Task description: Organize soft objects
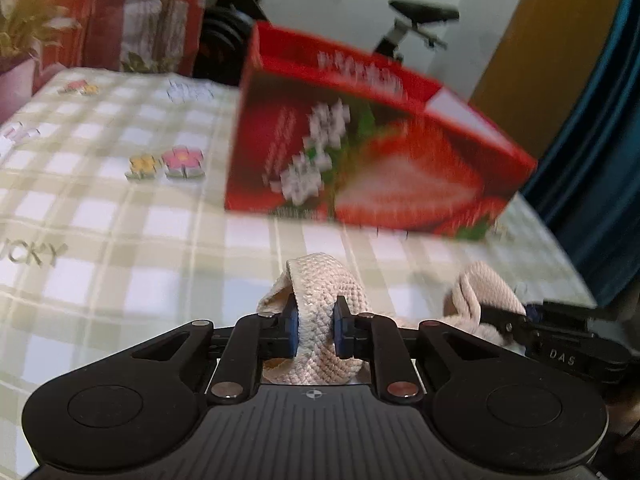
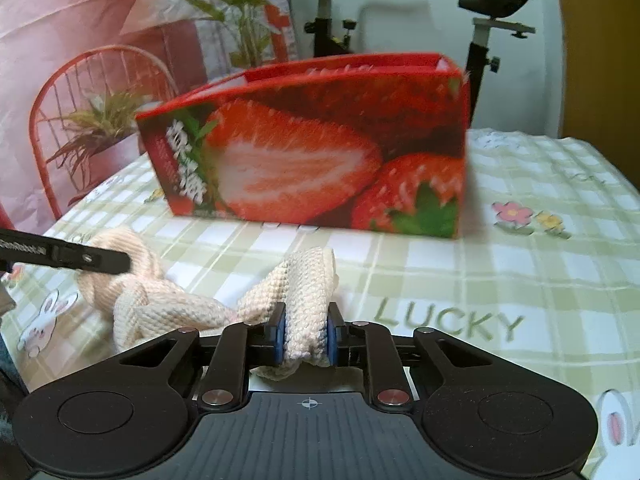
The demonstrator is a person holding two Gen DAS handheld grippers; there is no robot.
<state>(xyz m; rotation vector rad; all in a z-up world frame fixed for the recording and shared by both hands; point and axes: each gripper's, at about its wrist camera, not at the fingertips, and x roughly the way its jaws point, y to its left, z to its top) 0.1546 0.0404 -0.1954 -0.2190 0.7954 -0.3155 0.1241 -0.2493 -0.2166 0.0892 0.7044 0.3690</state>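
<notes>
Left tool point(image 1: 314, 330), right tool point(image 2: 306, 330): each pinching one end of cream knitted cloth point(image 2: 168, 304), slung between them above checked counter point(image 2: 500, 280). Red strawberry box point(image 2: 312, 148) at 12 o'clock.

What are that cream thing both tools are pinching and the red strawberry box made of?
The cream knitted cloth looks like soft woven or knitted yarn, matte: its ribbed stitches show and it folds limply between the left tool and right tool. The strawberry box seems to be printed cardboard, slightly glossy, with thin straight walls and an open top.
</notes>
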